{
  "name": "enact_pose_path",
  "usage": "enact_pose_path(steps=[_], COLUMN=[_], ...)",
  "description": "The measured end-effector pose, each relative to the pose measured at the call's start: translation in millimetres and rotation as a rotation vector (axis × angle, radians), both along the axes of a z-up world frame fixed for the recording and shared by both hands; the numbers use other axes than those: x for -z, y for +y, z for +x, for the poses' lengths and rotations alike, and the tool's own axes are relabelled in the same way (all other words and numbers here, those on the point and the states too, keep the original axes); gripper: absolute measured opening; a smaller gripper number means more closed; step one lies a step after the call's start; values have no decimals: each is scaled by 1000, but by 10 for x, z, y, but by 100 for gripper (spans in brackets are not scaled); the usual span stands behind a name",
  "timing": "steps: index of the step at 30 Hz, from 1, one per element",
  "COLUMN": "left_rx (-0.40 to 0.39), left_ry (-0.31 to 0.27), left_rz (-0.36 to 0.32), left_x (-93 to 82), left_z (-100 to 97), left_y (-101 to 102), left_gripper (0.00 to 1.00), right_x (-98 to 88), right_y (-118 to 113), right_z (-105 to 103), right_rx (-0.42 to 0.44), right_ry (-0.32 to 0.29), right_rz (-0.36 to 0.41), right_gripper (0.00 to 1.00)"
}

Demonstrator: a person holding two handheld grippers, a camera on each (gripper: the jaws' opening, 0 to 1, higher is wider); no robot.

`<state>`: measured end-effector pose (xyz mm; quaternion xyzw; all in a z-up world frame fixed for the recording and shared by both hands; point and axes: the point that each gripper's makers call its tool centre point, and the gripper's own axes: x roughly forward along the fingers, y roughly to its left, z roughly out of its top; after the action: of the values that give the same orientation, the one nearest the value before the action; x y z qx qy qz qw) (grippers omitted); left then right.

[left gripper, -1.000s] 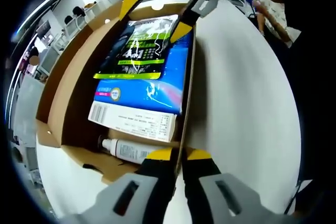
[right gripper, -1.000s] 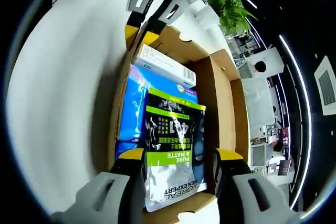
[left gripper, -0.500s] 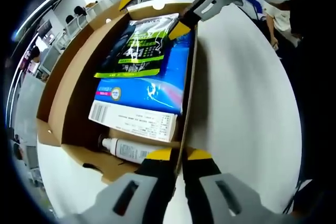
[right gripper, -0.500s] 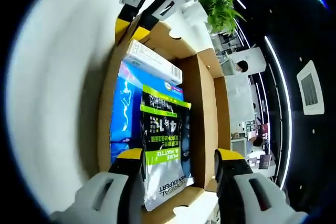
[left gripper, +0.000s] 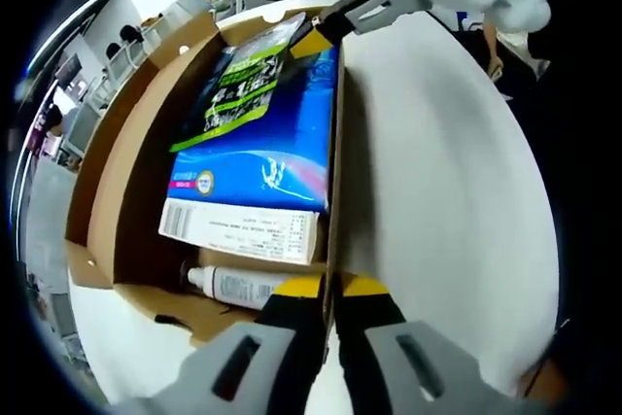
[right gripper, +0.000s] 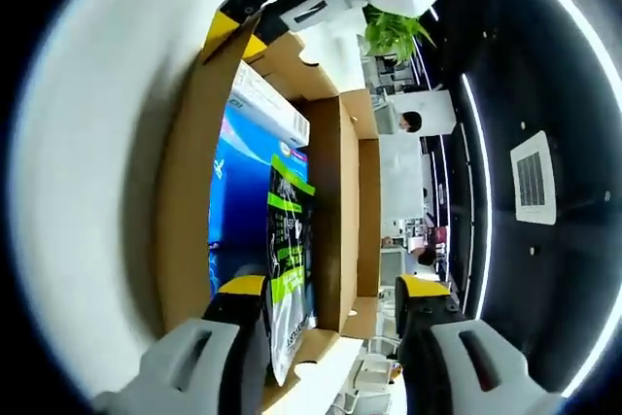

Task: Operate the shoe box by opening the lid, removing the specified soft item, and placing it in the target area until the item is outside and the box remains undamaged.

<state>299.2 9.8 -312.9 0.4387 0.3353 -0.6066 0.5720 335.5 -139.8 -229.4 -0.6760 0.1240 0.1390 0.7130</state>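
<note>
Cardboard shoe box (left gripper: 126, 182) sits open at frame centre, its wall pinched by the closed left gripper (left gripper: 324, 289). Over the last second the green pouch (right gripper: 288, 269) has tipped up onto its edge between the right gripper (right gripper: 330, 286)'s spread jaws, no longer lying flat on the blue pack (left gripper: 262, 143), so extraction looks underway.

The left gripper view looks from close range along the open brown cardboard shoe box (left gripper: 117, 191), its jaws at the near wall. The right gripper view faces back from the opposite end, equally near. Both share the box (right gripper: 185, 191) interior and white tabletop (left gripper: 437, 191).
</note>
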Motion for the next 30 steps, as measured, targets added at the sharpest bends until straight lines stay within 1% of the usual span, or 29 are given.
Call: enact_pose_path(steps=[3,4,5,8,10,11,12,13,14,15,16,17,19,20,22,23,24,26,27,30], left_rx=[14,21,24,32,35,31,29,30,31,29,30,30,31,32,33,34,33,32,32,33], left_ry=[-2,-3,-1,9,19,26,27,26,25,25,25,26,25,26,26,26,27,28,29,27], left_rz=[-3,0,1,-24,-34,-41,-41,-39,-37,-36,-35,-37,-38,-38,-38,-38,-38,-38,-39,-39], left_x=[0,1,1,-15,-22,-27,-26,-23,-22,-21,-21,-22,-22,-22,-21,-20,-20,-21,-21,-21], left_z=[-5,-8,-10,-10,-11,-9,-9,-12,-11,-10,-9,-7,-3,-4,-3,-3,-2,0,1,2], left_y=[0,1,2,11,7,2,-1,-3,-5,-5,-6,-7,-9,-10,-10,-11,-11,-12,-13,-12], left_gripper=[3,3,3,2,2,2,2,2,2,2,2,2,2,2,2,2,2,2,2,2], right_x=[-34,-88,-117,-189,-139,-58,-40,-41,-84,-137,-158,-133,9,11,0,45,69,81,112,132], right_y=[4,-8,-17,-27,-8,-9,0,3,15,25,27,11,-34,-31,-30,-42,-52,-64,-63,-37], right_z=[4,4,-4,17,75,112,135,152,172,187,208,229,282,298,325,344,350,386,399,424], right_rx=[6,10,13,21,16,14,12,7,-13,-32,-49,-50,-8,-8,-6,2,9,17,11,6], right_ry=[-21,-40,-46,-60,-46,-23,-28,-34,-58,-95,-116,-116,-42,-36,-32,2,20,22,37,43], right_rz=[-31,-54,-71,-70,-64,-88,-95,-117,-179,-226,-263,-252,-154,-156,-153,-132,-125,-115,-120,-105], right_gripper=[53,53,53,53,53,54,54,53,53,52,52,52,52,49,48,46,46,46,45,44])
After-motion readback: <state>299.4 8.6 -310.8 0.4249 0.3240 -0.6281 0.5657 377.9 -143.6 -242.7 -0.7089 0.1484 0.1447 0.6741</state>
